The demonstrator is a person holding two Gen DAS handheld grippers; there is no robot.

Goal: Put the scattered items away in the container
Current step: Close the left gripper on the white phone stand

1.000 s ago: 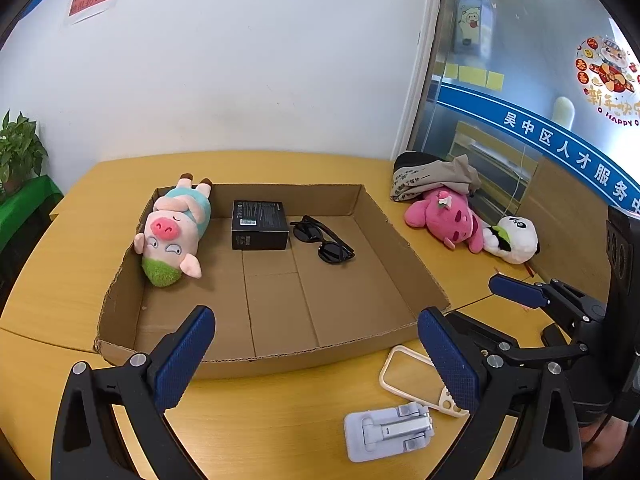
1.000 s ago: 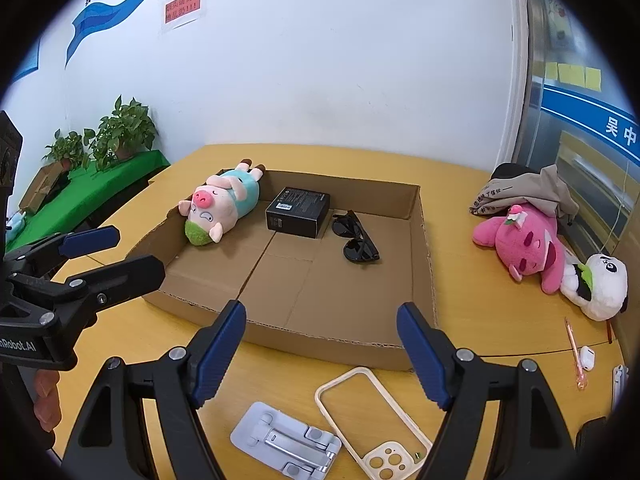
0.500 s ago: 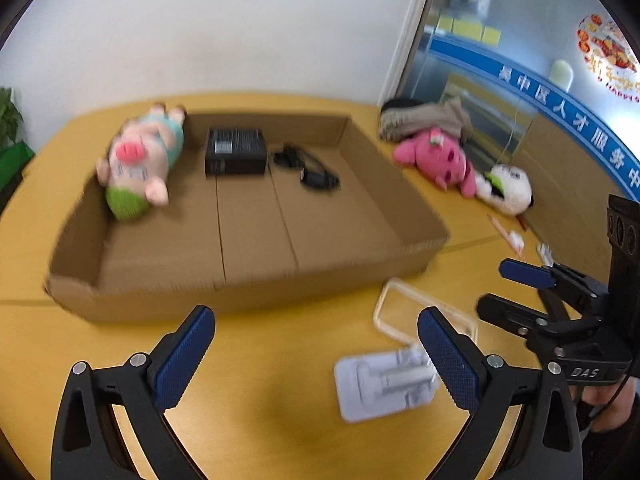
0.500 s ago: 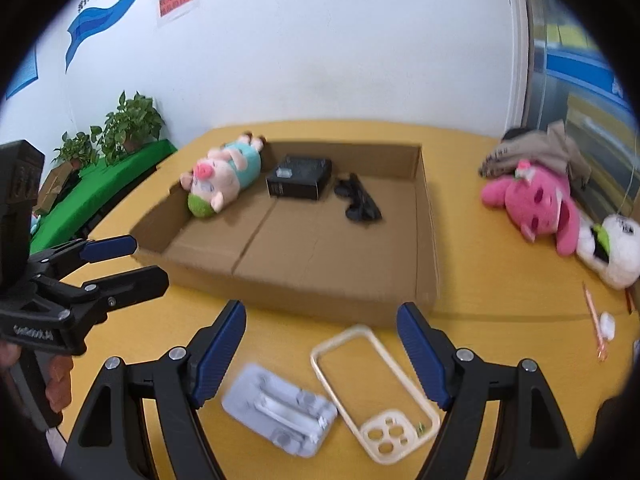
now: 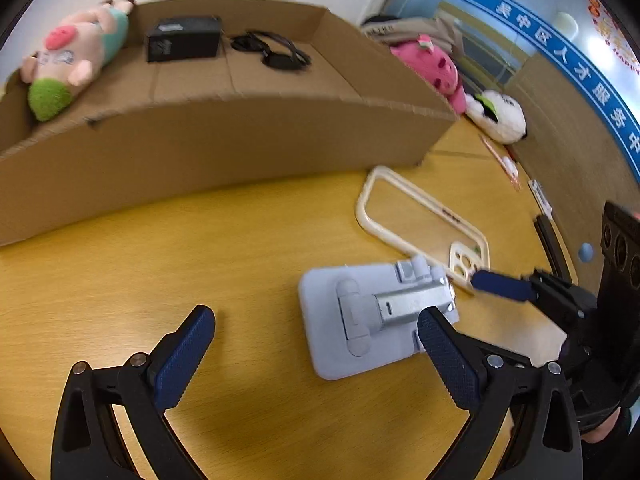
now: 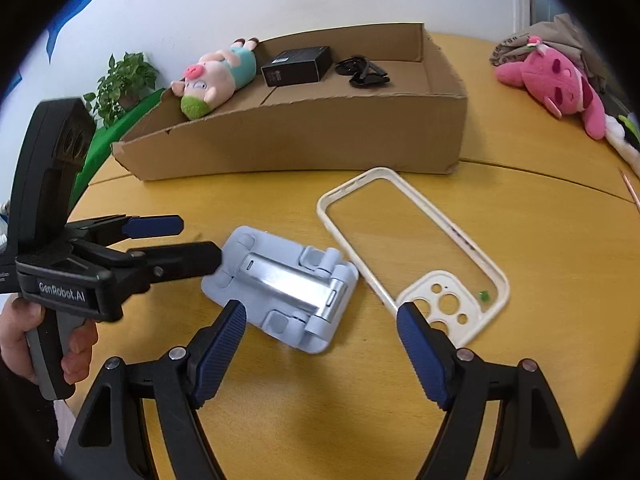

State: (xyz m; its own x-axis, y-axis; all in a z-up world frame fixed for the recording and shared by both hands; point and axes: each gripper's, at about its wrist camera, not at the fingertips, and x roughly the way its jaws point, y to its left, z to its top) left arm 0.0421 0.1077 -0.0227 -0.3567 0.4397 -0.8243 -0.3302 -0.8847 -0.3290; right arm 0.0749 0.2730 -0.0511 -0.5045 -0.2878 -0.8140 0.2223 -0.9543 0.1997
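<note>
Jaws of left gripper (image 5: 316,336) and right gripper (image 6: 322,328) gape empty, seemingly just above folded grey plastic-and-metal phone stand (image 6: 280,288).

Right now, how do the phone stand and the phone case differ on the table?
The phone stand is a solid, pale blue-grey folded slab with a metal arm; the phone case is a cream frame with a see-through back. The stand lies nearer the left gripper, the case further right. Both lie flat outside the cardboard box.
</note>
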